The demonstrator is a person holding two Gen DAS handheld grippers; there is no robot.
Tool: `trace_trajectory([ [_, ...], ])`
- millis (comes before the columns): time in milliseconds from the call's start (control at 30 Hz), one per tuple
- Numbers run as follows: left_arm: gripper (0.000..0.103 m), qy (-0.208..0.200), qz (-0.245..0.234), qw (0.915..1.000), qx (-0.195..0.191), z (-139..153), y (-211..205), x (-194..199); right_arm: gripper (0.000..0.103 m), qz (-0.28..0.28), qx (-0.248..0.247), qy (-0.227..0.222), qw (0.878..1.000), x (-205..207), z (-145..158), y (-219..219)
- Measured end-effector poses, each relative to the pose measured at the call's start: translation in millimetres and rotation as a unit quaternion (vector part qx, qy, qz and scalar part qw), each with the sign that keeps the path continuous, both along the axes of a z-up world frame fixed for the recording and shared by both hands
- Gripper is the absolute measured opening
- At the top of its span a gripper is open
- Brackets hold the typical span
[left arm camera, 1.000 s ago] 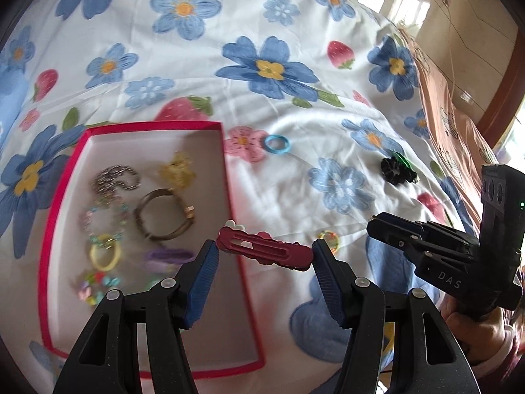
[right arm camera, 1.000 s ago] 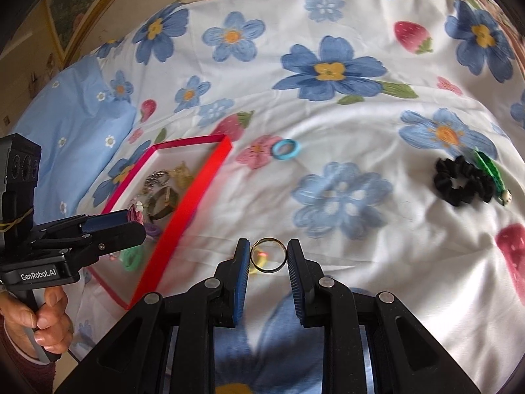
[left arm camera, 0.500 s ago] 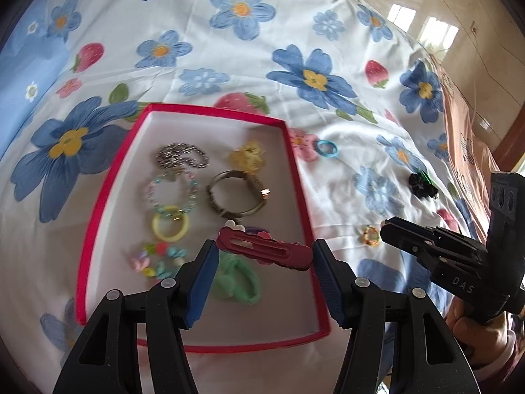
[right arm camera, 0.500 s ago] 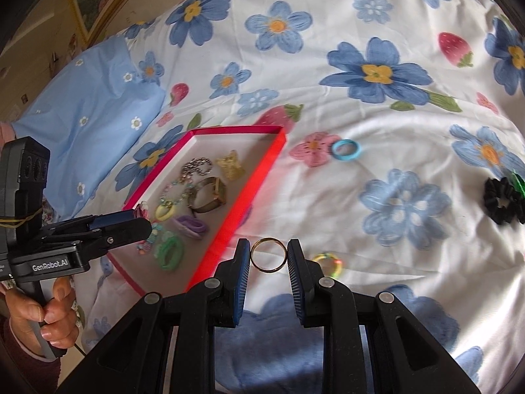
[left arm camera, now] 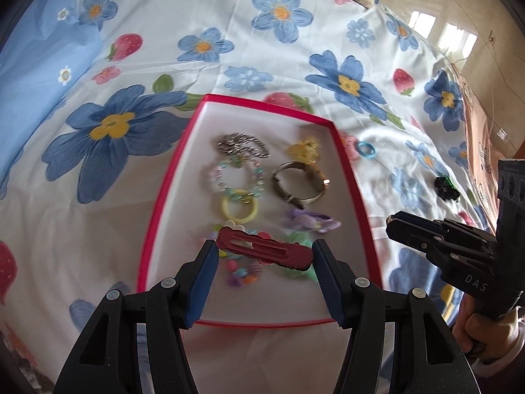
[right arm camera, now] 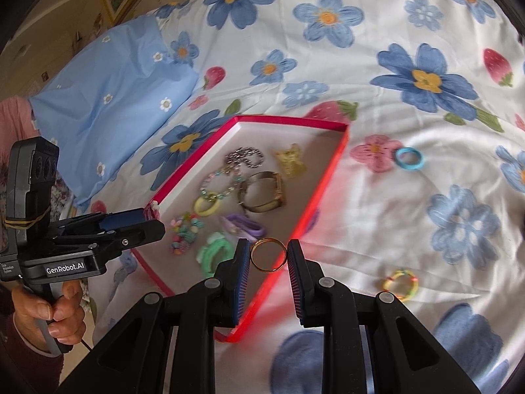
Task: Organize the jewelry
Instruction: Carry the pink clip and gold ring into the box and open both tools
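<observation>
Flowered bedding (left arm camera: 229, 75) covers the bed, and on it lies a shallow red-rimmed box (left arm camera: 347, 164) with a pale inside, already holding several pieces: a silver chain (left arm camera: 241, 142), a beaded bracelet (left arm camera: 236, 177), a yellow ring-shaped band (left arm camera: 239, 210), a metal bangle (left arm camera: 300, 184), a purple clip (left arm camera: 311, 223) and some others. The left hand-held gripper (left arm camera: 264, 256) is clamped on a dark red hair clip (left arm camera: 264, 251), held crosswise between its blue pads, and it hangs over the near part of the box. The right hand-held gripper (right arm camera: 268, 256) is closed on a thin gold ring (right arm camera: 268, 254), standing upright between the pads, above the near right rim of the box. The step in hand seems to be the carrying of both pieces to the box for putting down. Next, I think each one needs a free spot on the box floor, then a lowering and a gentle opening, so the ring does not roll out over the low rim. Outside the box, a blue ring (right arm camera: 409, 158), a multicoloured band (right arm camera: 400, 284) and a black scrunchie (left arm camera: 444, 187) lie on the bedding, not yet collected.
</observation>
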State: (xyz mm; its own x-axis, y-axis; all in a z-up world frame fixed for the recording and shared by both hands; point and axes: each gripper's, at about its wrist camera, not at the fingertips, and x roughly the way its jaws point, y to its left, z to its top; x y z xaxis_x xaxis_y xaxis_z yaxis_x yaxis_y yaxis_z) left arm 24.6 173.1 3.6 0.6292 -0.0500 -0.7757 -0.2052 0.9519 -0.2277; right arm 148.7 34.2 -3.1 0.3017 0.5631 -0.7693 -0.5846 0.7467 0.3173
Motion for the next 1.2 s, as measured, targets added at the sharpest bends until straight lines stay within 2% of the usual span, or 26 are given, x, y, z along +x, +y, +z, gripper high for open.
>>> trace_trajectory([
  [233,0.058,0.011,0.011,0.9999,0.005,-9,12,6,0.023,0.024,-0.005,0.006,1.0,-1,-8,25],
  [433,0.058,0.02,0.012,0.9994,0.024,-19,16,24,0.023,0.035,-0.014,0.01,0.999,7,-19,45],
  [833,0.059,0.046,0.01,0.9986,0.023,-42,21,44,0.023,0.052,-0.045,0.017,0.998,22,-45,73],
  [1200,0.059,0.048,0.017,0.9986,0.018,-45,23,44,0.027,0.064,-0.053,0.01,0.997,19,-46,78],
])
